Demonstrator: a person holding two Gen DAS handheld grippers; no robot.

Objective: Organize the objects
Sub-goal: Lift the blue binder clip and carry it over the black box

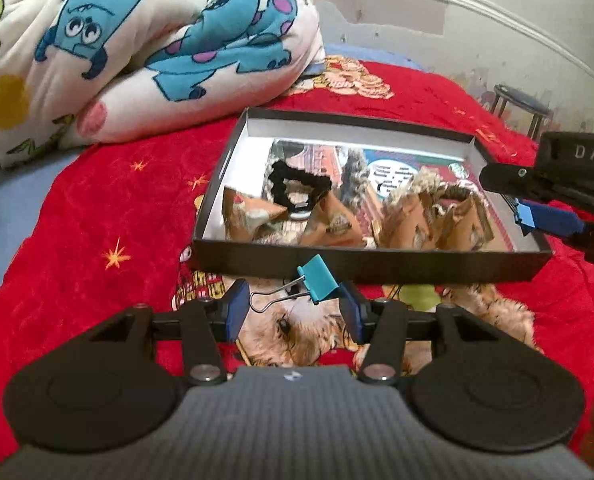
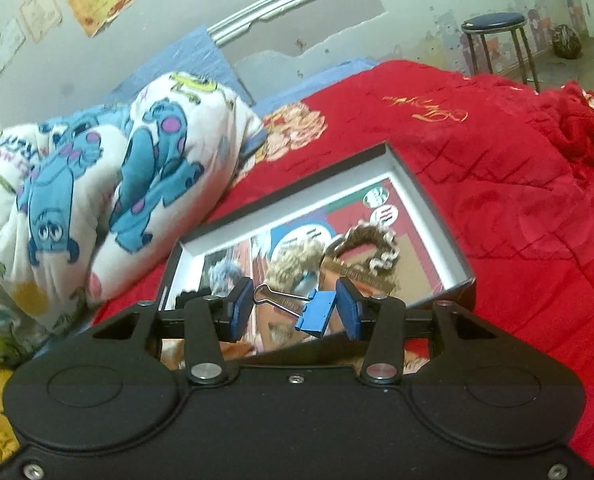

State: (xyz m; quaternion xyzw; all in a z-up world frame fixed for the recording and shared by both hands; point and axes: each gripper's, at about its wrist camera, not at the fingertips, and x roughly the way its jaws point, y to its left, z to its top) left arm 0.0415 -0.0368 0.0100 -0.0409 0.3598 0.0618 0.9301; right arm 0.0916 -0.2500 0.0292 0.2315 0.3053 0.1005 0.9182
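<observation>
box [image 2: 429, 184] near edge hidden behind right tool [image 2: 295, 306].

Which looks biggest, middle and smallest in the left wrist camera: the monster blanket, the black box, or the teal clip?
1. White monster-print blanket: largest.
2. Black shallow cardboard box: middle.
3. Teal metal binder clip: smallest, though it sits nearest the camera.

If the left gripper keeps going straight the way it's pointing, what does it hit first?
Probably the near wall of the black box. The left gripper, holding a teal binder clip, points just at that wall, and nothing shows between them. Depth is unclear, so it might skim over the rim.
</observation>
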